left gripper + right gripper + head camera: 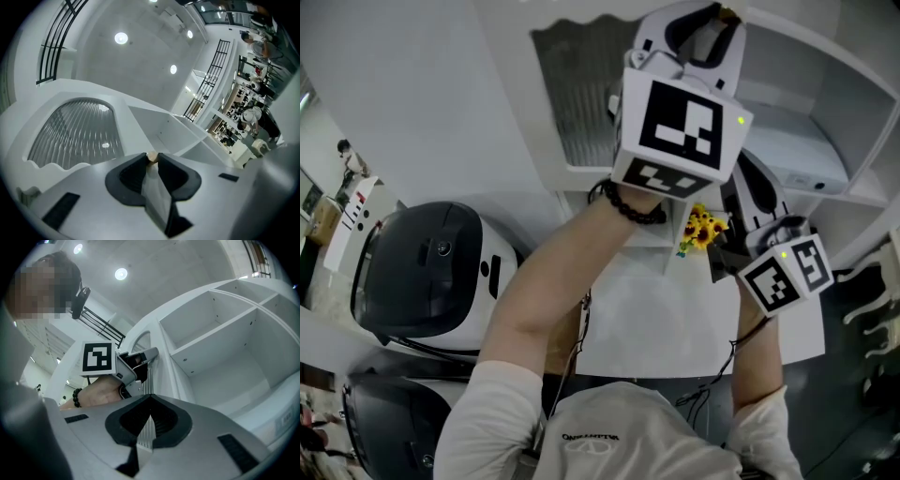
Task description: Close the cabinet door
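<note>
Item: door [577,94], with a ribbed pane in a white frame, on the left part of the cabinet [811,131], above the desk [675,328].
Task stage: closing is judged to be under way. The grip is taken, but no view shows the door seated.
Done: the left hand-held gripper [151,164] is raised to the door's right edge. Its jaws are clamped on a small tan knob [151,156] at their tips.
Left to do: as judged, bring the door home against its frame, check that it sits flush, then let go of the knob.
Right hand-held gripper [150,401]: lower down, near the sunflowers [703,228] on the desk. Its jaws are together at the tips with nothing gripped. The ribbed pane shows only behind them.
Beside the door: open compartments of the cabinet lie to its right, with no doors of their own.
Door angle: hard to judge. The left gripper view shows the pane almost face-on, and the right gripper view shows it nearly edge-on. The gap at the frame cannot be made out in either.
Hidden, 1: the hinge side of the door and the space behind it do not show in any of the 3 views.
Hidden, 2: in the head view the marker cube of the left hand-held gripper covers the knob and the door's closing edge.
Hidden, 3: the knob shows only as a tan spot between the jaw tips, so its shape and mounting are unclear.
Cut off: the cabinet's top and right side run out of the head view.
</note>
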Tool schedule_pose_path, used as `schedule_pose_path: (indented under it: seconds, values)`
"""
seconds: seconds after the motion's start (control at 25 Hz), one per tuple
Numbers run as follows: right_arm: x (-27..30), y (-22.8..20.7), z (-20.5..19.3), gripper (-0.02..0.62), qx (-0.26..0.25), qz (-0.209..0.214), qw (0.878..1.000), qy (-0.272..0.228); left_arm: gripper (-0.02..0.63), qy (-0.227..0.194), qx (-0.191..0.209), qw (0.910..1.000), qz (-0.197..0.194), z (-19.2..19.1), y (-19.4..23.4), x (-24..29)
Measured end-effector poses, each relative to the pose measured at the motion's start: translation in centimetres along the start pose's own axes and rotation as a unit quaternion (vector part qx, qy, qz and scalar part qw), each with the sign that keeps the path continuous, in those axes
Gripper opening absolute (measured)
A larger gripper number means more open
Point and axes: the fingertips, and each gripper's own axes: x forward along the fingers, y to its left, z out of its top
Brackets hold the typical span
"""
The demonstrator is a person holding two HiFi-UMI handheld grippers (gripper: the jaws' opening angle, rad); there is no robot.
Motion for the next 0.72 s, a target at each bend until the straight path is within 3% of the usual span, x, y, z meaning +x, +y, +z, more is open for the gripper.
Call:
schedule_pose_path:
  seconds: [0.72]
  values:
    - [-0.9,-0.2,-0.3,0.009,0.003,-0.004,1.0,0.002,0.08,0.015,0.014,0.9997,0.016,-1.1,0.4,0.9]
